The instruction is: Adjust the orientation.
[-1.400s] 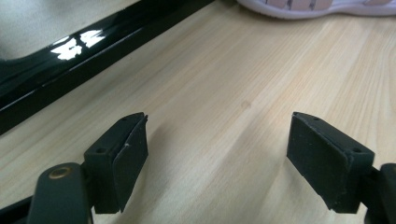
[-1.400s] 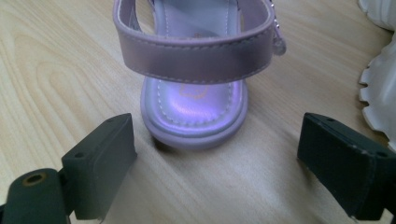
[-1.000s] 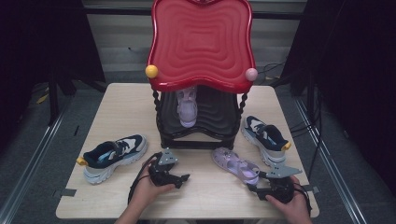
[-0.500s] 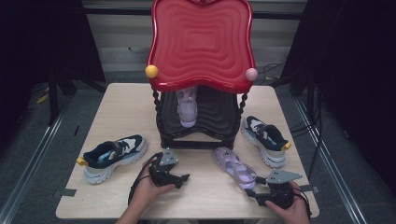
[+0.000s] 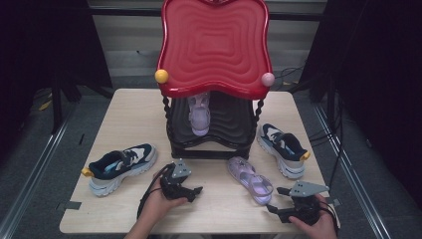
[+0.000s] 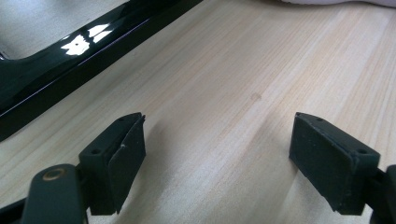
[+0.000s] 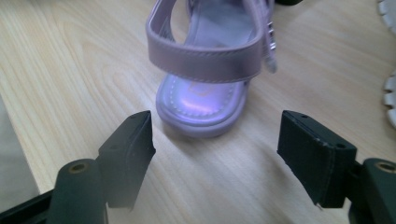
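Observation:
A purple sandal (image 5: 250, 179) lies on the wooden table in front of the rack, its heel (image 7: 201, 93) toward me. My right gripper (image 5: 276, 200) (image 7: 215, 149) rests just behind that heel. It is open, its jaws have just been opening, and nothing is between them. A second purple sandal (image 5: 199, 114) sits on the shelf of the black rack (image 5: 209, 149) under its red top. My left gripper (image 5: 193, 194) (image 6: 217, 149) lies open on bare wood beside the rack's glossy black base (image 6: 70, 51).
A navy and white sneaker (image 5: 119, 167) lies on the table's left side. Its mate (image 5: 282, 149) stands at the right of the rack, and its white sole (image 7: 390, 84) lies close to the right jaw. The table's front edge (image 5: 209, 230) is near both hands.
The right gripper has slid slightly back toward the table's front edge, away from the sandal. The left gripper and the shoes have kept their places.

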Motion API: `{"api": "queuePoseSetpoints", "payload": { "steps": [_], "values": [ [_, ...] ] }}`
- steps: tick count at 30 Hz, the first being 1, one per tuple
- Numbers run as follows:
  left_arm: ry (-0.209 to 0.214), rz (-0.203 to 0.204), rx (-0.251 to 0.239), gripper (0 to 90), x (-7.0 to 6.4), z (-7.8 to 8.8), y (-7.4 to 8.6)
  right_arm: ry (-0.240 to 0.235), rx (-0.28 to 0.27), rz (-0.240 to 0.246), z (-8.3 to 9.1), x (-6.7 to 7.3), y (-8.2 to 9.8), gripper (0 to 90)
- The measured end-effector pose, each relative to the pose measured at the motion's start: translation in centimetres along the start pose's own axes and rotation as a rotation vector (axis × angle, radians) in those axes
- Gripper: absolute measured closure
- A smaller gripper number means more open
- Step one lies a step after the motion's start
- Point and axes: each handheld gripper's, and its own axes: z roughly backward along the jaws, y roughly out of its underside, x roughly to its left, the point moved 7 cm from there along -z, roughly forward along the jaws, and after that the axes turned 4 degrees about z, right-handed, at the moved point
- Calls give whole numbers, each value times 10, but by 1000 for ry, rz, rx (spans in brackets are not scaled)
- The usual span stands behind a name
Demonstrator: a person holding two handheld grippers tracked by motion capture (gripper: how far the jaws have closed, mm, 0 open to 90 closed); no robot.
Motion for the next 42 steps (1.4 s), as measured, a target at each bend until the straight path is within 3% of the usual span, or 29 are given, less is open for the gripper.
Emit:
{"api": "queuePoseSetpoints", "payload": {
  "steps": [1, 16, 24, 27, 33, 39, 42],
  "values": [
    [-2, 0, 3, 179, 0, 0, 0, -5, -15, -18, 4, -3, -2, 250],
    [4, -5, 5, 157, -1, -1, 0, -8, -56, -48, 20, -6, -17, 211],
    [4, -5, 5, 158, -1, -1, 0, 6, -52, -50, 25, -9, -26, 204],
    [5, -5, 4, 157, -1, -1, 0, 18, -76, -62, 27, -14, -35, 204],
    [4, -5, 5, 158, -1, -1, 0, 40, -104, -76, 23, -20, -44, 212],
    [5, -5, 5, 157, -1, -1, 0, 74, -123, -83, 8, -27, -51, 225],
    [5, -5, 5, 157, -1, -1, 0, 67, -133, -90, 4, -26, -54, 255]
  ]
}}
